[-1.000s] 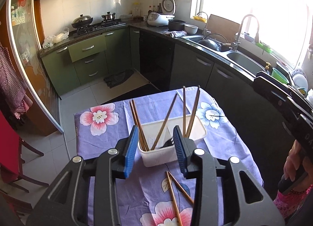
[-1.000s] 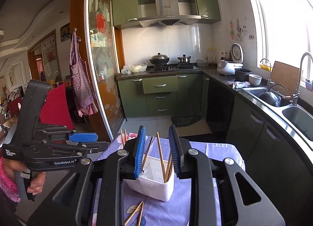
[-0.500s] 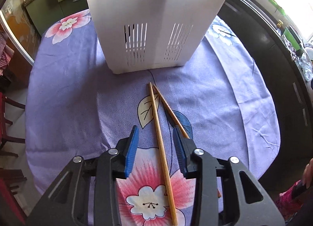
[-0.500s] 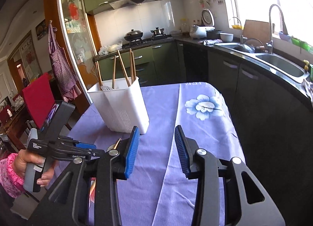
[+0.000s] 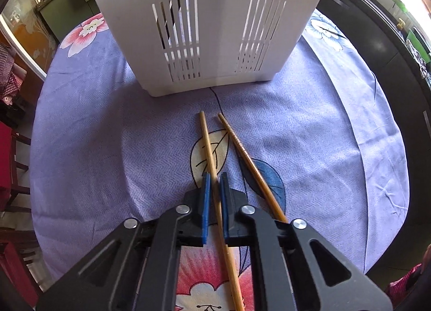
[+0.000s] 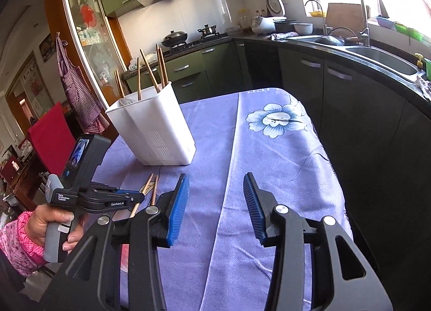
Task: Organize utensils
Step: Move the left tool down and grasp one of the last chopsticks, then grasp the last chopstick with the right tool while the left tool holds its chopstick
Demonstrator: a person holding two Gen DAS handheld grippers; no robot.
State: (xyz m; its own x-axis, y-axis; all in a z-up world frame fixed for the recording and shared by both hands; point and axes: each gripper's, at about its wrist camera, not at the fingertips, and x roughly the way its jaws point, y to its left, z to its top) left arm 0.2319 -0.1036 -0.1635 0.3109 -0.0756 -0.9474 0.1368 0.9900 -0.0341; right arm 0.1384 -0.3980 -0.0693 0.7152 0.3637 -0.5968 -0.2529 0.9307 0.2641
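Observation:
My left gripper (image 5: 214, 176) is shut on a light wooden chopstick (image 5: 207, 144) that lies on the purple flowered tablecloth (image 5: 80, 128). A darker chopstick (image 5: 242, 149) lies beside it on the right, free. The white slotted utensil holder (image 5: 212, 28) stands just beyond their tips. In the right wrist view the holder (image 6: 159, 128) holds several upright chopsticks (image 6: 149, 71). The left gripper also shows there (image 6: 134, 199), down at the two chopsticks (image 6: 150, 187). My right gripper (image 6: 215, 179) is open and empty above the cloth, right of the holder.
The table's edge (image 6: 334, 171) drops off on the right towards dark cabinets and a sink counter (image 6: 377, 52). A red chair (image 6: 51, 141) stands at the table's left. A stove with pots (image 6: 188, 36) is at the back.
My left gripper came down from above the holder to the cloth and closed on the lighter chopstick. My right gripper swung right and lower and stayed open.

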